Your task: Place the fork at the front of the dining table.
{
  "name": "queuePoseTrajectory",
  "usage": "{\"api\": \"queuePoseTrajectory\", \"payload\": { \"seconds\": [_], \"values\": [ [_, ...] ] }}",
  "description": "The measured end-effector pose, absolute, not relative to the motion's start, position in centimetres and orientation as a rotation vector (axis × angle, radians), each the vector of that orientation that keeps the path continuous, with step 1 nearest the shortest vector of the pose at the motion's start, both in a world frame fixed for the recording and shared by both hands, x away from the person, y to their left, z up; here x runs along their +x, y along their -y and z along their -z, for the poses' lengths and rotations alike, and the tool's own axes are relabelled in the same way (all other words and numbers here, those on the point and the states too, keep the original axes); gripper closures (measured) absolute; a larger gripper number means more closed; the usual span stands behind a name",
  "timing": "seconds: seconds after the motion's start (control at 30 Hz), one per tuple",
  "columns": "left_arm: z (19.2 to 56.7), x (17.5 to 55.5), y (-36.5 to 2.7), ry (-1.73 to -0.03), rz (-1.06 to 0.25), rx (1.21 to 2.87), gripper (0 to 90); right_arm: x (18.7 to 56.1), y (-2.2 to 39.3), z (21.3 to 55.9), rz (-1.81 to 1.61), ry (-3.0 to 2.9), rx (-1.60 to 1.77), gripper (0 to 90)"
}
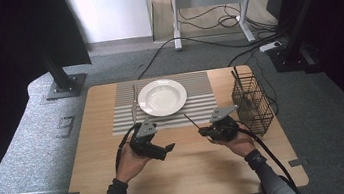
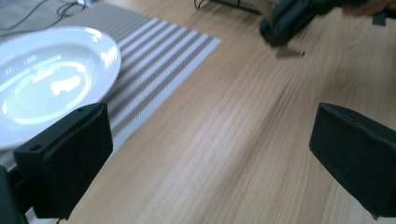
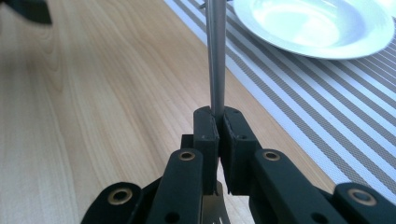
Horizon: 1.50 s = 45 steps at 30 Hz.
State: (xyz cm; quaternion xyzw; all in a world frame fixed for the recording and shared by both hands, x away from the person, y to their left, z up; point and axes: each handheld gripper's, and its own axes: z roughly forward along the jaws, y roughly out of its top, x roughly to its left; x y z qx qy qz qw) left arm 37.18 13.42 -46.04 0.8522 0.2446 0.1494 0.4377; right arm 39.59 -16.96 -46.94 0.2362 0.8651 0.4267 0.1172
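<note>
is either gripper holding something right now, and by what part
The right gripper is shut on a slim silver metal utensil, gripped on its flat handle. The left gripper stands open, holding nothing.

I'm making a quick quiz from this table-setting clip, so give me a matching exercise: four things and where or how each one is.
Things:
1. plate
2. wire basket
3. left gripper
4. right gripper

States:
A. shut on a metal utensil handle
B. at the table's right edge
C. open, nothing between the jaws
D. on the striped placemat

Pairs: 1-D, 2-B, 3-C, 4-A
</note>
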Motion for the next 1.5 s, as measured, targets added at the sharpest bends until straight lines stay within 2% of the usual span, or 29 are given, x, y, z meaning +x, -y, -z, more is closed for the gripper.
{"api": "queuePoseTrajectory", "payload": {
  "seconds": [0.23,0.43,0.87,1.1,1.5],
  "values": [
    [50.8,36.2,-14.8,-0.685,-0.405,2.176,0.0,40.4,17.3,46.5,-1.232,-2.492,0.772,84.7],
    [52.8,35.9,-15.5,-0.738,-0.384,2.181,0.0,41.4,17.2,46.0,-1.215,-2.458,0.826,84.7],
    [54.2,35.4,-15.6,-0.812,-0.415,2.207,0.0,44.5,17.1,44.8,-1.149,-2.371,0.935,84.7],
    [54.8,35.4,-14.7,-0.806,-0.447,2.296,0.0,46.4,17.2,44.8,-1.096,-2.346,0.994,84.8],
    [54.9,35.7,-14.9,-0.838,-0.386,2.292,0.0,50.2,16.6,44.9,-0.996,-2.318,1.072,84.9]
  ]
}}
